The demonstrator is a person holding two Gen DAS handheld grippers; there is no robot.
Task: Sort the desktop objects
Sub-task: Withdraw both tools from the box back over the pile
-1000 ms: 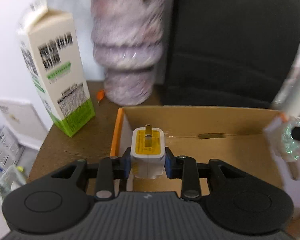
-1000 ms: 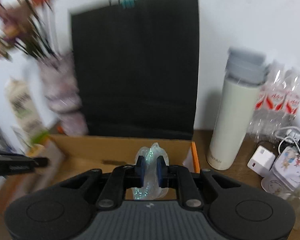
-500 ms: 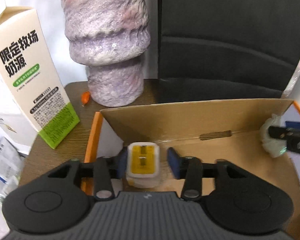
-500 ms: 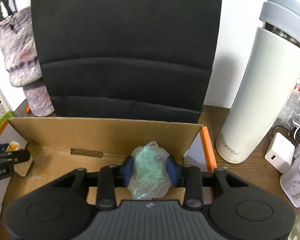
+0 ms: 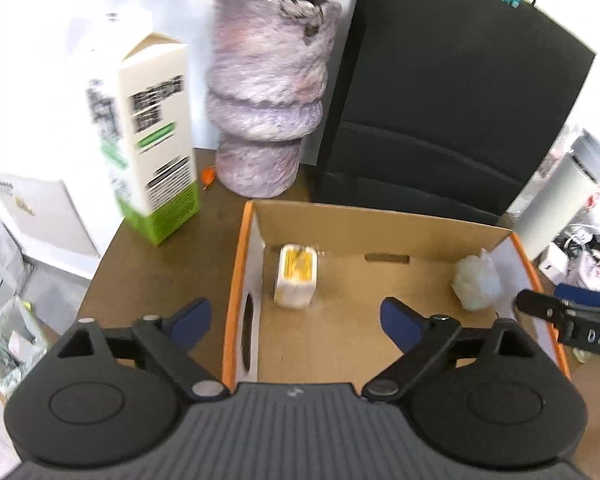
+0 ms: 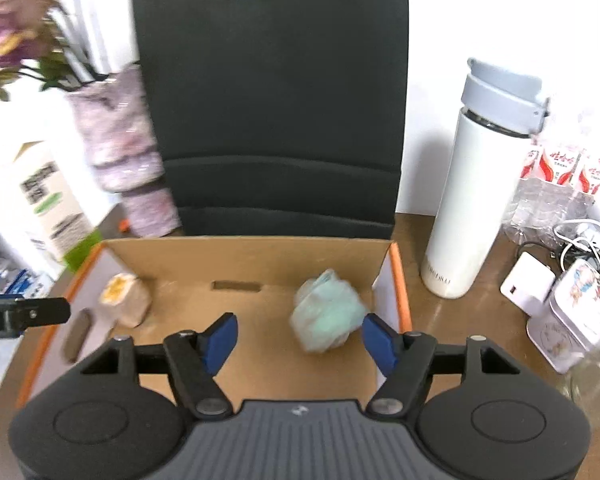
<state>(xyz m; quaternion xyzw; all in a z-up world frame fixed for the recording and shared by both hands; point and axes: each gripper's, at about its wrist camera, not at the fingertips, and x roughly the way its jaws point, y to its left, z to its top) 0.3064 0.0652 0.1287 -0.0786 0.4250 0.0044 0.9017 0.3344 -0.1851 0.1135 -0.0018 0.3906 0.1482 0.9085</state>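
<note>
Inside the cardboard box [image 5: 380,344] at the worktop's back edge, the yellow-faced white charger [image 5: 296,276] lies near the left wall and the pale green crumpled bag [image 6: 326,312] near the right. Both left tongs [image 5: 296,320] and right tongs [image 6: 298,338] are opening, gripping nothing. Risk: the light bag, between the right tongs' pads, may snag and lift out.
</note>
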